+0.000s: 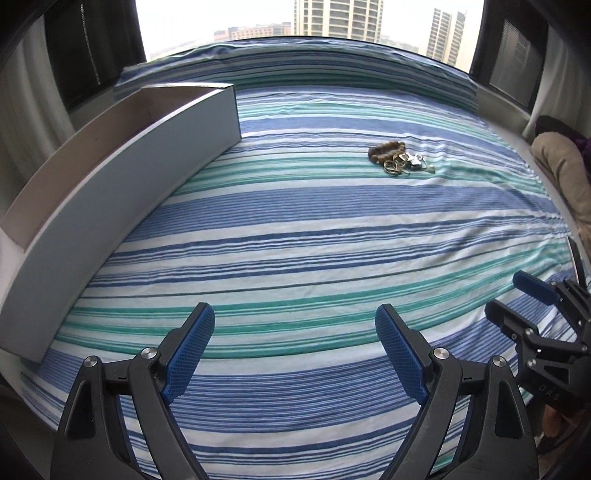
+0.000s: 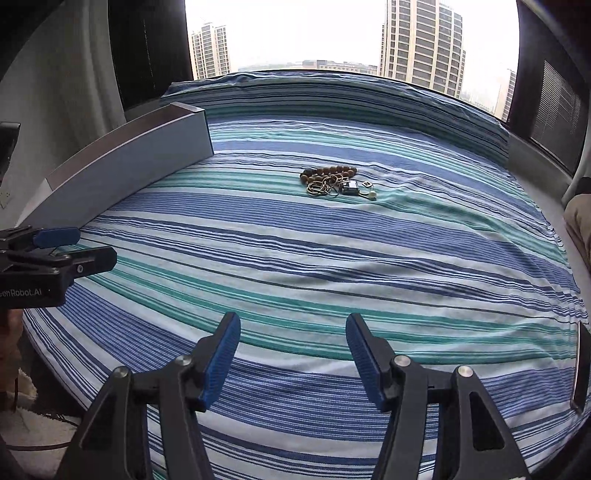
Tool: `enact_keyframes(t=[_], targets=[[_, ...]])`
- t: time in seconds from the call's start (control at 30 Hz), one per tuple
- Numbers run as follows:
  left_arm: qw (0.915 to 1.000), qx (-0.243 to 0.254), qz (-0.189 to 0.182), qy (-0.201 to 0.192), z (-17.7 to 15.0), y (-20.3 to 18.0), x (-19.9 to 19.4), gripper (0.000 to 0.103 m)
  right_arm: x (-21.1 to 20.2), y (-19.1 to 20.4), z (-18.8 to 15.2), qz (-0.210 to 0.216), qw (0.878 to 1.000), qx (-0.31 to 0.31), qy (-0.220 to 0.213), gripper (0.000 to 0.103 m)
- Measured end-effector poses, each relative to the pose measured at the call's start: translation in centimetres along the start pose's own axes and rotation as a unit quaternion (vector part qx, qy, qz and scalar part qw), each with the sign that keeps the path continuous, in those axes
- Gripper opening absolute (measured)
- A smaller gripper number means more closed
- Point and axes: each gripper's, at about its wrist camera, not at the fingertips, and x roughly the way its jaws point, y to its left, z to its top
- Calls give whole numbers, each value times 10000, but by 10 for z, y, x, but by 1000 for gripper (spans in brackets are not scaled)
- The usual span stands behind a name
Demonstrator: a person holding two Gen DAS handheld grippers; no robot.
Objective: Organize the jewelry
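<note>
At the far left a long grey open-topped box (image 1: 122,173) lies on the bed (image 1: 295,229), which is covered by a sheet striped in blue, teal and white. What shows of the box's inside in the left wrist view is bare brown board. The box runs along the bed's left edge, well apart from everything else on the sheet.

Right of the box, the left gripper (image 1: 295,350) is tipped steeply down toward the sheet, its blue-padded fingers (image 1: 190,350) spread wide with only striped fabric between them. In the right wrist view the same gripper (image 2: 70,245) enters from the left edge, near the box's close end, and its black body carries white lettering.

Further right and farther up the bed from the box sits the jewelry pile (image 1: 400,159), a small heap about mid-bed. It holds a brown wooden bead bracelet (image 2: 328,172) at the back, a tangle of thin gold-coloured rings (image 2: 325,187) in front of it, a small dark square piece (image 2: 349,188) and a pale pearl-like bead (image 2: 372,196) at the right end. Neither gripper is close to it.

The right gripper (image 2: 293,354) also points downward at the sheet, fingers (image 2: 365,362) apart and holding nothing, less widely spread than the left pair. In the left wrist view it (image 1: 517,299) shows at the right edge. Beyond the bed's head, a window (image 2: 332,33) shows tall buildings.
</note>
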Motion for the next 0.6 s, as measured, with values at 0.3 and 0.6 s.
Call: enact_keyframes(t=[0.3, 0.6], targets=[[9989, 190, -231, 349, 23, 1, 35, 90, 26, -26, 8, 422, 9968, 449, 517, 61], [9949, 363, -914, 230, 114, -17, 82, 89, 40, -71, 32, 326, 9921, 1134, 433, 61]])
